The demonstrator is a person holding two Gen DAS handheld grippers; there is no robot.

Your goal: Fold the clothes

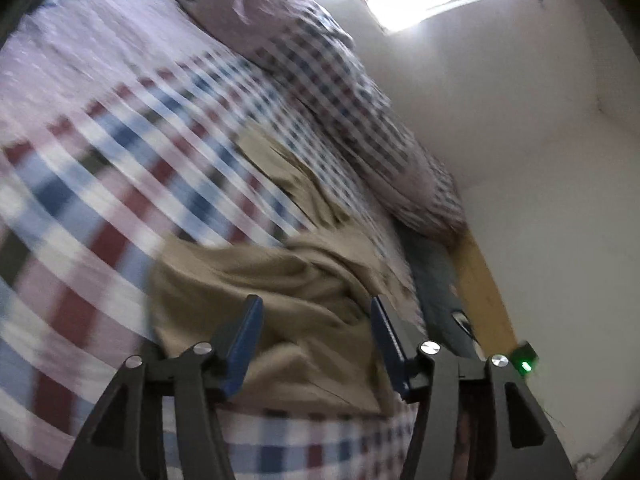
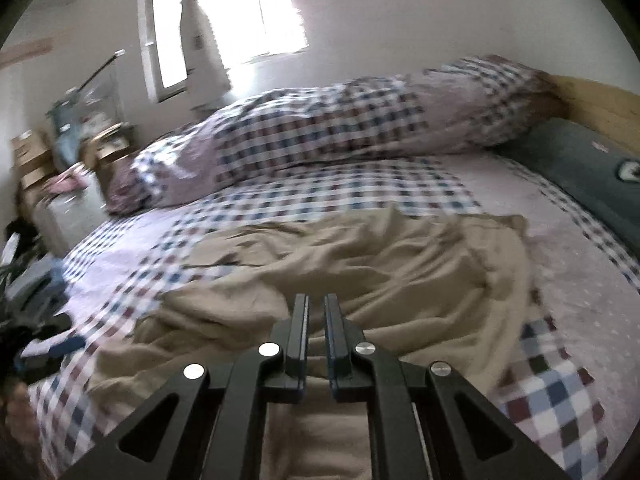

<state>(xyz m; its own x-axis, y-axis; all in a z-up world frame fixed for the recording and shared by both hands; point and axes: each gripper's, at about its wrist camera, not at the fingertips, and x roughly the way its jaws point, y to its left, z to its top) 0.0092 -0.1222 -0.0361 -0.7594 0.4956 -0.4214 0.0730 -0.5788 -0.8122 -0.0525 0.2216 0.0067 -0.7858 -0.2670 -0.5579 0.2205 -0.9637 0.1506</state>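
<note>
Seemingly at the start of the folding, the left wrist view shows the left gripper [image 1: 316,312] with its blue-lined jaws standing well apart, nothing pinched between them. Below and ahead lies the tan garment [image 1: 280,280], a soft, matte cloth bunched into loose ridges on the bed [image 1: 100,152]. The bed's cover is a red, blue and white check, smeared by blur here. A rolled quilt [image 1: 320,80] in a finer check sits along the wall, probably pushed aside to leave room for folding.

From the right wrist view, the right gripper [image 2: 316,312] has its jaws drawn almost together. Whether a thin edge of cloth is caught between them I cannot tell; the garment passes close under the tips. The tan garment [image 2: 380,264] spreads wide and rumpled over the middle of the bed [image 2: 580,300], not yet flattened. A dark grey pillow [image 2: 580,168] lies by the wooden headboard [image 2: 600,104]. Cluttered furniture [image 2: 60,160] stands near the bright window [image 2: 248,12].
</note>
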